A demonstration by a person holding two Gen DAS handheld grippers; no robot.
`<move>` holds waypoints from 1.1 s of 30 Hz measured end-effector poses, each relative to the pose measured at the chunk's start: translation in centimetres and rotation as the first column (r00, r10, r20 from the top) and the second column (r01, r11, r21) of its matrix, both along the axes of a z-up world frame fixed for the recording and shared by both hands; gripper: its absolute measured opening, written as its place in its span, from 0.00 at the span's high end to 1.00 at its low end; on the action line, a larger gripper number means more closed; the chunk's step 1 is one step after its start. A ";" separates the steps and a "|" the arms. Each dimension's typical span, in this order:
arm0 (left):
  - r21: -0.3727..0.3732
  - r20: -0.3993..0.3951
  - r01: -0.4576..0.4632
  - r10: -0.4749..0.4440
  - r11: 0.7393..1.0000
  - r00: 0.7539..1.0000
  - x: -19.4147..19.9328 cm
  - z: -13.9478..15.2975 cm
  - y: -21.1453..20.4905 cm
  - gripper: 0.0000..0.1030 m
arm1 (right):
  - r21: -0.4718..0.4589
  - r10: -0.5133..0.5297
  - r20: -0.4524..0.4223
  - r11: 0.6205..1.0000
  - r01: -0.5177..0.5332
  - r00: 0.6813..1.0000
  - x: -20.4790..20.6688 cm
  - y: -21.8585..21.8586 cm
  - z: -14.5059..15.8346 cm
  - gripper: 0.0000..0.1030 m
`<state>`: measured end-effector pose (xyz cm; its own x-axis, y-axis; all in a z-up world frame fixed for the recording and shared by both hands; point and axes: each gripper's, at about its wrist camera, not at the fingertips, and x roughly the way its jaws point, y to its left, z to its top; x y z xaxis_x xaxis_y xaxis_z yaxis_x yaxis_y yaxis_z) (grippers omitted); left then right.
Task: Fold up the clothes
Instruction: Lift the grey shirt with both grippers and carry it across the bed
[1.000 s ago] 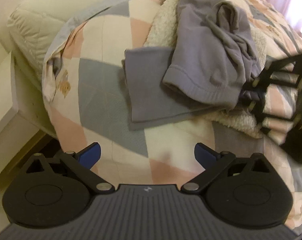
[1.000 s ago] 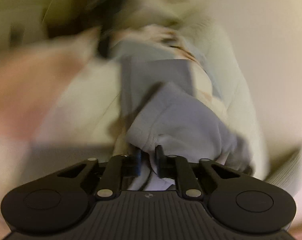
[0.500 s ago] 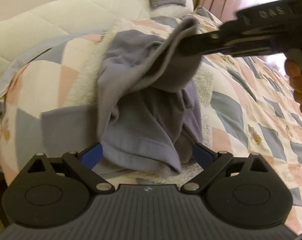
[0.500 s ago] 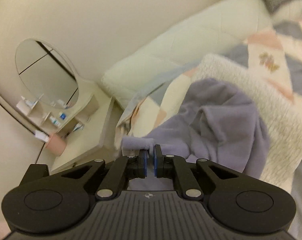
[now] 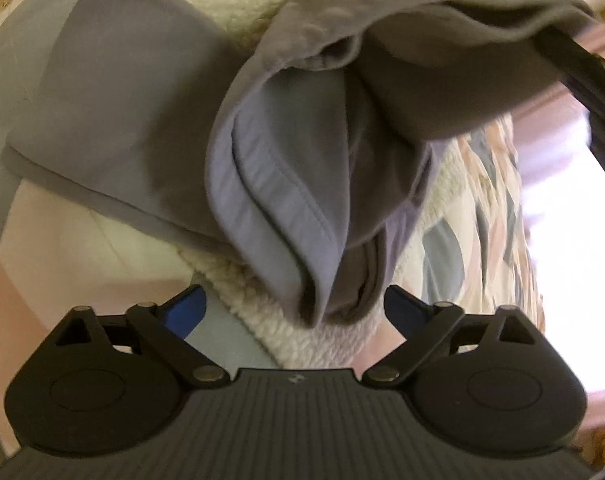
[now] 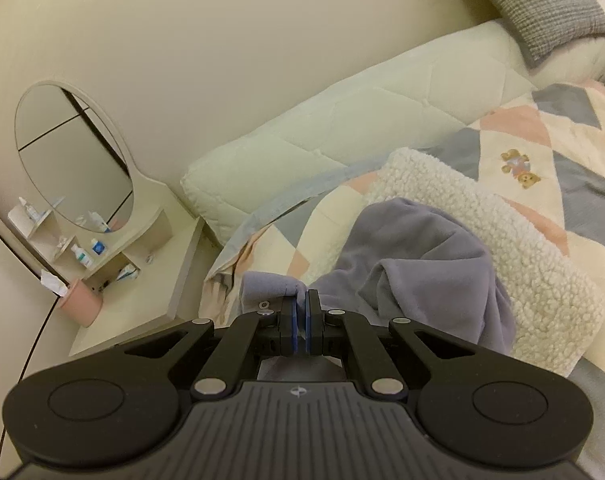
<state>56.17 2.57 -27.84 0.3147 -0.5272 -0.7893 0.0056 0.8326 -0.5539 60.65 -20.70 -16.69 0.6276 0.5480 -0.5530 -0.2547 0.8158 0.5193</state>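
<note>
A grey-lilac garment (image 5: 294,168) hangs in folds over a white fleece blanket (image 5: 302,340) on the patchwork quilt (image 5: 62,248). Its hemmed lower edge dangles between the blue pads of my left gripper (image 5: 294,304), which stands wide open around it without touching. The top right of the garment is lifted by my right gripper's black frame (image 5: 574,60). In the right wrist view my right gripper (image 6: 301,312) is shut on a pinch of the garment (image 6: 414,256), whose bulk drapes down onto the fleece blanket (image 6: 522,248).
A second grey folded cloth (image 5: 114,92) lies flat to the left on the quilt. A cream padded headboard cushion (image 6: 342,120) and grey pillow (image 6: 534,4) line the wall. A dressing shelf with oval mirror (image 6: 74,160), bottles and pink cup (image 6: 80,300) stands left of the bed.
My left gripper has closed in on the garment's hanging hem, which now sits between its open fingers. My right gripper stays shut on the cloth and holds it raised.
</note>
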 end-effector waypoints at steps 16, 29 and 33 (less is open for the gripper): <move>0.371 0.523 -0.019 -0.192 0.928 0.830 -5.1 17.1 1.5 0.95 | -0.024 -0.257 0.219 0.963 0.269 0.941 -12.7 -3.3 6.8 0.98; 0.378 0.829 0.266 -0.452 0.887 0.330 -20.5 34.7 -12.1 0.95 | 0.173 -0.609 0.378 0.786 0.593 0.697 -45.7 -5.8 14.4 0.99; 0.426 0.798 0.474 -0.567 0.770 0.204 -28.9 34.7 -20.1 0.95 | 0.258 -0.750 0.314 0.658 0.707 0.583 -58.2 -5.9 14.0 0.98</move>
<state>27.27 -17.55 6.89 0.4901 -0.8148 -0.3098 0.8704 0.4768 0.1229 2.42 -26.59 -2.66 0.9746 -0.1493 -0.1668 0.2208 0.7648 0.6053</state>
